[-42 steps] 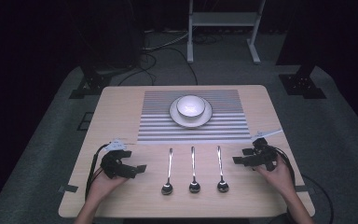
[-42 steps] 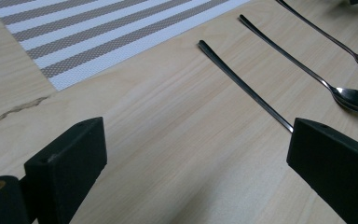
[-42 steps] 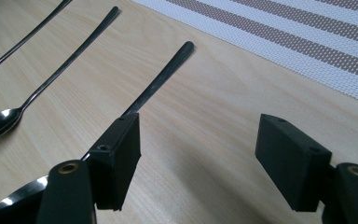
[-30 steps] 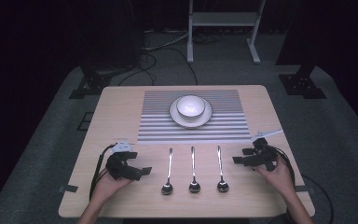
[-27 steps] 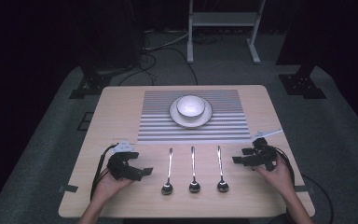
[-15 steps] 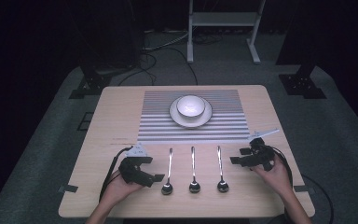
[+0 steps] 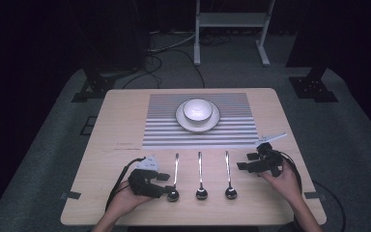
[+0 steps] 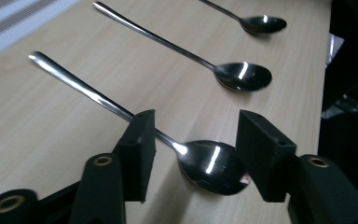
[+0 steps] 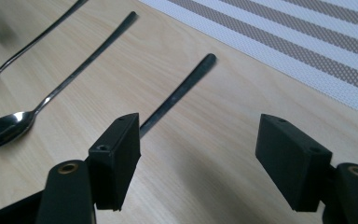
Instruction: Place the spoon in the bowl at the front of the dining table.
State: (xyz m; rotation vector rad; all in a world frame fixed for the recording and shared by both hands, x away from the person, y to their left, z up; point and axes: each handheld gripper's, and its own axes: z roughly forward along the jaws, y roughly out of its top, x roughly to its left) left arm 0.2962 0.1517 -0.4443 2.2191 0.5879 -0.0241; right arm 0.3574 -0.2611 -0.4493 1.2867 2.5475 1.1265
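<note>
My left gripper (image 8: 193, 156) has just been closing; its matte black jaws straddle the leftmost polished steel spoon's (image 8: 209, 164) oval bowl, not yet pinching.

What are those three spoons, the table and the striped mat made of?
The spoons look like polished metal, probably stainless steel: mirror-bright bowls with sharp highlights. The table appears to be pale wood or a wood-look laminate, with faint grain and a matte surface. The striped mat seems to be woven plastic or fabric mesh; a fine weave shows up close.
</note>
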